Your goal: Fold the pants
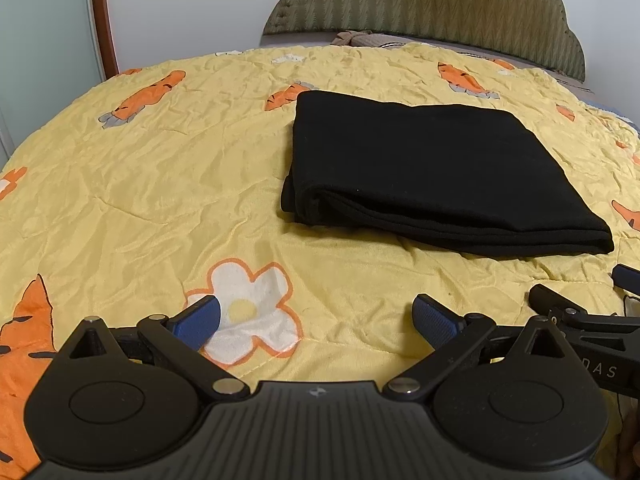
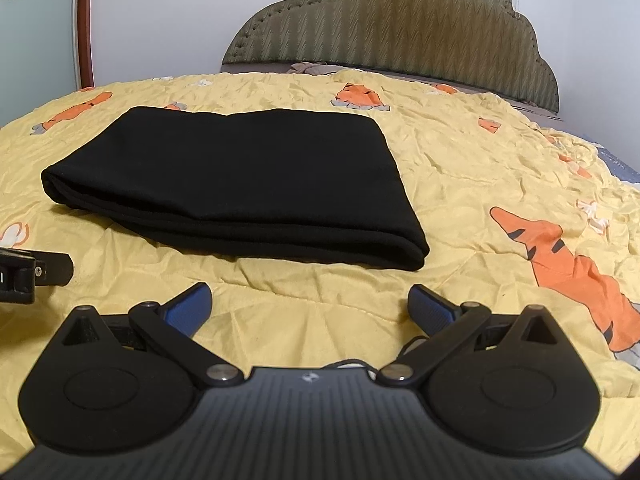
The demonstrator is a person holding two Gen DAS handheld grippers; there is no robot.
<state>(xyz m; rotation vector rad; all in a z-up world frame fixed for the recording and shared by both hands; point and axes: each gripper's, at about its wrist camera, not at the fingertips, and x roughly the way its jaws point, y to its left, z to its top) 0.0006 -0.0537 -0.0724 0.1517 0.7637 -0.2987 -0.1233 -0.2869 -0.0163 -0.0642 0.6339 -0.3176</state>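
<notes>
- Pants (image 1: 436, 168): black, lying as a compact folded rectangle on the yellow quilt (image 1: 140, 184); right of centre in the left wrist view, left of centre in the right wrist view (image 2: 240, 184). Stacked layers show along the near edge, so several folds appear complete.
- Left gripper (image 1: 316, 320): fingers spread wide, nothing between the blue pads (image 1: 436, 322). It sits low over the quilt at the bottom of its frame, apart from the garment's near edge.
- Right gripper (image 2: 308, 308): likewise released and empty, pads (image 2: 430, 308) clear of the cloth, positioned short of the near fold.
- Each tool is partly visible to the other: black parts at the lower right edge of the left view and the left edge of the right view, indicating they rest side by side.
- Judgement: both tools standing off with nothing held suggests the fold is finished or nearly so; no corner protrudes that would demand correction.
- Headboard (image 2: 384, 28) fills the upper centre; bedding beyond is unobstructed.
</notes>
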